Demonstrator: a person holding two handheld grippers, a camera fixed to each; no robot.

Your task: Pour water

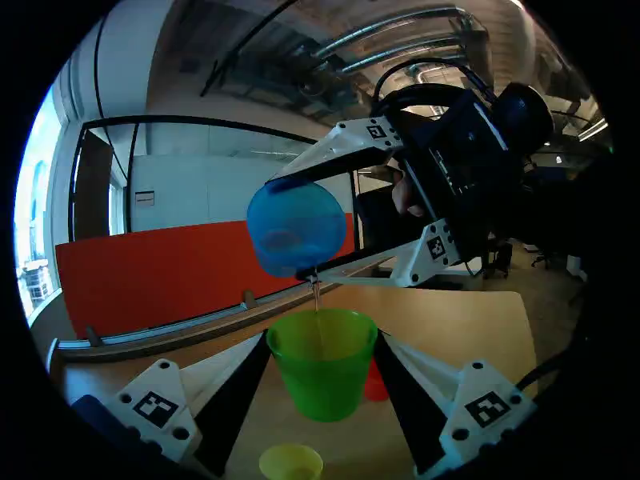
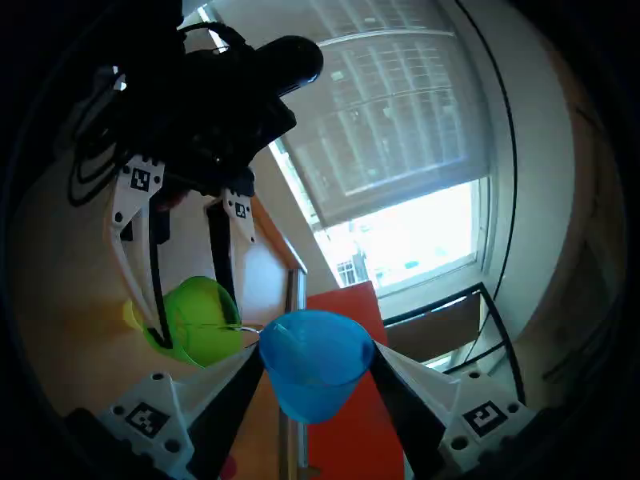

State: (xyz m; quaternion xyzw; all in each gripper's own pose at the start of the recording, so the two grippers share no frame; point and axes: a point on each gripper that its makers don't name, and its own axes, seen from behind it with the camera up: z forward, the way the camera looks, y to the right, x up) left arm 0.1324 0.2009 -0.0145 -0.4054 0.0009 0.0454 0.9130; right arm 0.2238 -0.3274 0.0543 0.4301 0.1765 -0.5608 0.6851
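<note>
The blue cup [image 1: 296,228], translucent plastic, is tipped steeply on its side, clamped between the right tongs [image 2: 316,352], its rim just above the green cup [image 1: 324,364]. A thin stream of water [image 1: 317,300] falls from its lip into the green cup's open mouth. The green cup, also translucent plastic, sits upright, clamped between the left tongs [image 1: 320,344] above the table [image 1: 472,320].

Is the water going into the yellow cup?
No, the thin stream from the blue cup falls into the green cup, not the yellow cup.
</note>
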